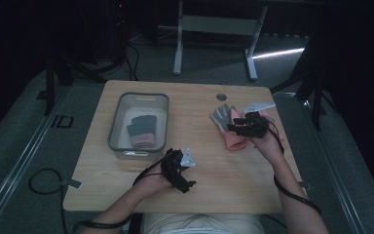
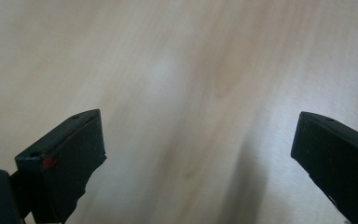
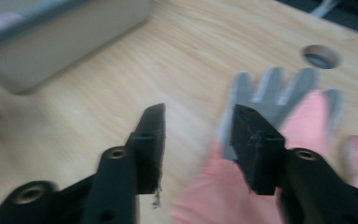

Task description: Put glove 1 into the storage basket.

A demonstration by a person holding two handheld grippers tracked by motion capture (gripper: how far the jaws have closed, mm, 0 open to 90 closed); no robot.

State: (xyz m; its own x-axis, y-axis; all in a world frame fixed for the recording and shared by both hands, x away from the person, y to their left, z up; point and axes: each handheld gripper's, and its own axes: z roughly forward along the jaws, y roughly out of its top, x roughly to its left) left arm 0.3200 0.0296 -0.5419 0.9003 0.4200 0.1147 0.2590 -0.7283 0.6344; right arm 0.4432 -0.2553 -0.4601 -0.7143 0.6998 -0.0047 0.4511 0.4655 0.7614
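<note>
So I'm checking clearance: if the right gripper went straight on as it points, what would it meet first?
Probably the pink and grey glove: the right gripper has one jaw already over it, bare table between the jaws.

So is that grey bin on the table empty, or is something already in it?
Not empty: the bin holds one grey glove with a pink cuff, lying flat on its floor.

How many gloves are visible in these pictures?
2. One glove lies inside the grey bin on the table's left. The other glove lies on the table at the right, partly under the right hand-held gripper; another may be hidden beneath.
</note>
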